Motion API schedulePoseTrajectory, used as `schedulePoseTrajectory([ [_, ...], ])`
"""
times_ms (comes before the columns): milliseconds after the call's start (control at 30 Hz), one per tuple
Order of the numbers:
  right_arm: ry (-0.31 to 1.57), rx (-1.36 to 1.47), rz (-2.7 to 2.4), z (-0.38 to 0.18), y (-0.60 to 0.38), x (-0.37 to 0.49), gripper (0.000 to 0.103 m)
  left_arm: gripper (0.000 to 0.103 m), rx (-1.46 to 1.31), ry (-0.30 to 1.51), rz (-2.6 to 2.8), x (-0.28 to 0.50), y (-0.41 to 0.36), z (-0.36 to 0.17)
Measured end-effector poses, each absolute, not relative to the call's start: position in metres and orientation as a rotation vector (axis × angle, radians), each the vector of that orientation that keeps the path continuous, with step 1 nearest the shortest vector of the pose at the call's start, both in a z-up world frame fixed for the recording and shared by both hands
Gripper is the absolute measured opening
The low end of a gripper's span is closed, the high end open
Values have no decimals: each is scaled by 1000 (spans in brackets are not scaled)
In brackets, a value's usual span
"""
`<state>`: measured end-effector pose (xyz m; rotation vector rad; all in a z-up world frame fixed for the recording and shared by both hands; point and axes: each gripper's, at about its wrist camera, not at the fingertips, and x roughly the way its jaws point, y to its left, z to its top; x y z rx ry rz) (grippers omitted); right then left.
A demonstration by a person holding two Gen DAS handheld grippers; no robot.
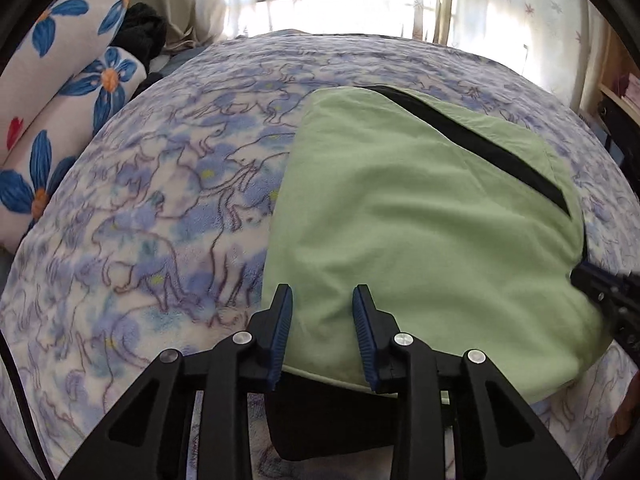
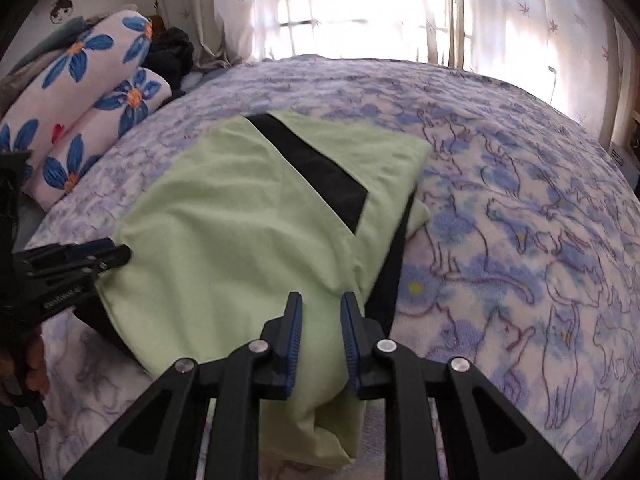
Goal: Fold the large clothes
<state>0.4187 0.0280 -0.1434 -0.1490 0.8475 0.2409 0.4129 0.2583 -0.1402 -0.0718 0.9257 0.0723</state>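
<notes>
A light green garment [image 1: 420, 216] with a black stripe [image 1: 480, 148] lies folded on the bed, its far part doubled over. It also shows in the right wrist view [image 2: 240, 220]. My left gripper [image 1: 322, 296] hovers at the garment's near left edge, jaws apart with green cloth between them. My right gripper [image 2: 320, 300] sits at the near right edge, jaws apart with a bunched fold of cloth between them. The right gripper's tip shows in the left wrist view [image 1: 600, 288]; the left gripper's tip shows in the right wrist view [image 2: 80, 260].
The bed is covered by a blue and white cat-print blanket [image 1: 160, 220]. Flowered pillows [image 1: 60, 92] and dark clothes [image 1: 144, 36] lie at the far left. Curtained windows [image 2: 360, 8] stand behind the bed. A shelf [image 1: 624, 88] is at the right.
</notes>
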Motion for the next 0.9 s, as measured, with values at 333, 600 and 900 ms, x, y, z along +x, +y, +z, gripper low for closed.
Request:
schedulePoseTrajectory([
  [333, 848, -59, 263, -115, -2, 383, 3, 41, -72, 941, 84, 392, 239, -107],
  [600, 848, -25, 282, -68, -14, 323, 7, 72, -19, 873, 45, 331, 196, -48],
  [900, 837, -21, 196, -21, -46, 250, 10, 94, -40, 813, 10, 248, 155, 9],
])
